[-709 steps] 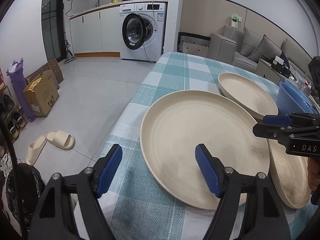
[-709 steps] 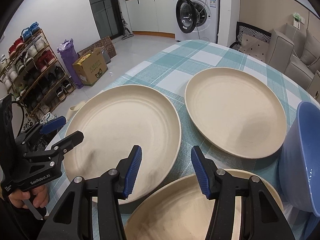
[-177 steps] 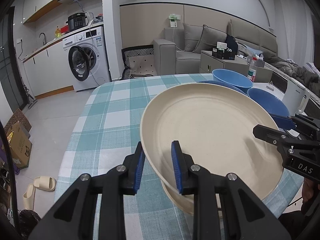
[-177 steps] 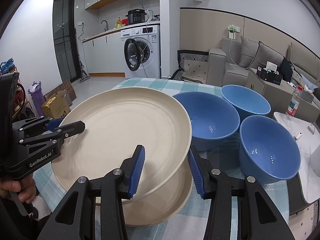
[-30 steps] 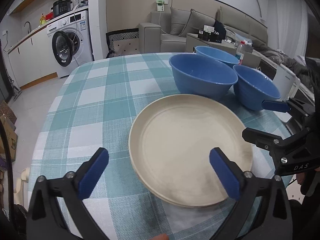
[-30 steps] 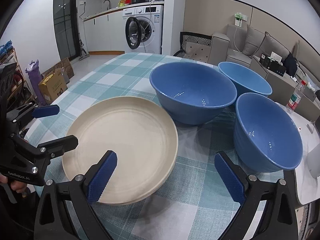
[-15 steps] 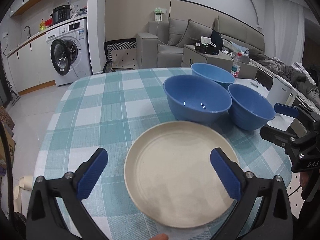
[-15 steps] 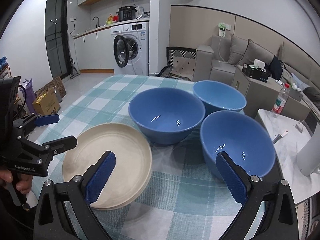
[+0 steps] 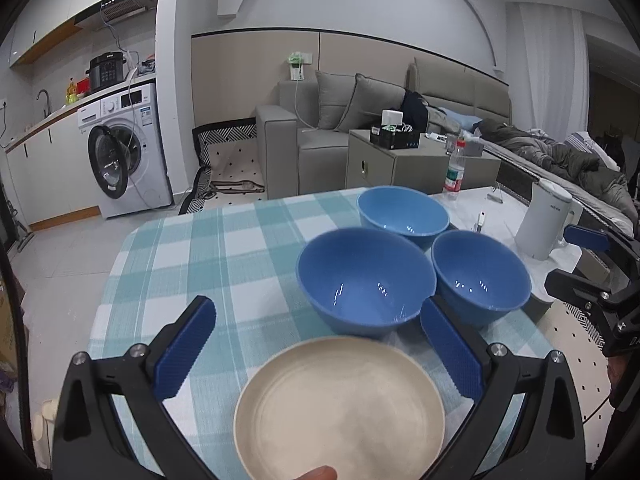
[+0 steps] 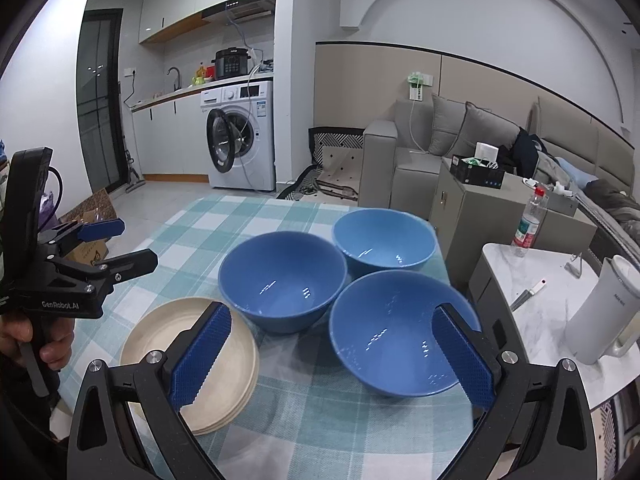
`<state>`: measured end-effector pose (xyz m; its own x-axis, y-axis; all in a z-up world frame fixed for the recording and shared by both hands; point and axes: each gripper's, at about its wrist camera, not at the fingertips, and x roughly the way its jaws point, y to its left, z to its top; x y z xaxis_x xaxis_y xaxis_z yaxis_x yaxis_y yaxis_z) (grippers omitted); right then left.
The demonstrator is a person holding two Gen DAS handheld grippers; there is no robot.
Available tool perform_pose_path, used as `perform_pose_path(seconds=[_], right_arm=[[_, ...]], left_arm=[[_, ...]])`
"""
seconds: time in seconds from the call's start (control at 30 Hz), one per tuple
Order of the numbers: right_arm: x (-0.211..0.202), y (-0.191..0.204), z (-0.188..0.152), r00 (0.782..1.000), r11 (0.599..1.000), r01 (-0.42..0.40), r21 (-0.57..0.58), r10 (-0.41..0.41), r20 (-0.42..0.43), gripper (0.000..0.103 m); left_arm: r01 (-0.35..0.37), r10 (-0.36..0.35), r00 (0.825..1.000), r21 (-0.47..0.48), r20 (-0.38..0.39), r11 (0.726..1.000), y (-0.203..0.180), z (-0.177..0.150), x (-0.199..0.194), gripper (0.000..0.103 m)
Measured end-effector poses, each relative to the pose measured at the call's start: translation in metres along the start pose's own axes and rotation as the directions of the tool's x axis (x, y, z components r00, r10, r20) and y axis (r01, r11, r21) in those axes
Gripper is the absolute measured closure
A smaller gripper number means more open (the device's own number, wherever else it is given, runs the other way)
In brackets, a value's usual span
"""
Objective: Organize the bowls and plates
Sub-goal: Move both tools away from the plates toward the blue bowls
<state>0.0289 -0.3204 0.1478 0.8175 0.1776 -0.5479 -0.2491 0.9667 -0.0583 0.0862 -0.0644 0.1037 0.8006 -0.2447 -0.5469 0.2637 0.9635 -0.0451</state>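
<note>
Right wrist | right claw (image 10: 330, 354) open | plates (image 10: 160, 332) stacked

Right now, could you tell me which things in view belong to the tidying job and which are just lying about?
Belong to the job:
- stack of beige plates
- three blue bowls

Just lying about:
- white kettle
- water bottle
- washing machine
- sofa

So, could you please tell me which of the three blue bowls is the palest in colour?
The light blue bowl at the far edge of the table, nearest the sofa; the other two bowls in front of it are a deeper blue.
</note>
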Motion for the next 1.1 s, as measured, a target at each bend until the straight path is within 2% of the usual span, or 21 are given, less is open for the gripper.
perform_pose_path(seconds=[0.43, 0.73, 1.1], right_arm=[[-0.003, -0.038, 0.031, 0.999, 0.998, 0.041, 0.045, -0.042, 0.014, 0.001], [0.022, -0.062, 0.048, 0.998, 0.993, 0.057, 0.105, -0.054, -0.029, 0.001], [0.059, -0.086, 0.062, 0.994, 0.983, 0.089, 0.161, -0.077, -0.079, 0.001]], left_arm=[[0.044, -0.045, 0.999, 0.04, 0.013, 0.998, -0.015, 0.037, 0.03, 0.0], [0.078, -0.078, 0.997, 0.041, -0.014, 0.996, -0.017, 0.057, 0.059, 0.0], [0.085, -0.082, 0.994, 0.033, -0.066, 0.996, -0.013, 0.075, 0.1, 0.0]])
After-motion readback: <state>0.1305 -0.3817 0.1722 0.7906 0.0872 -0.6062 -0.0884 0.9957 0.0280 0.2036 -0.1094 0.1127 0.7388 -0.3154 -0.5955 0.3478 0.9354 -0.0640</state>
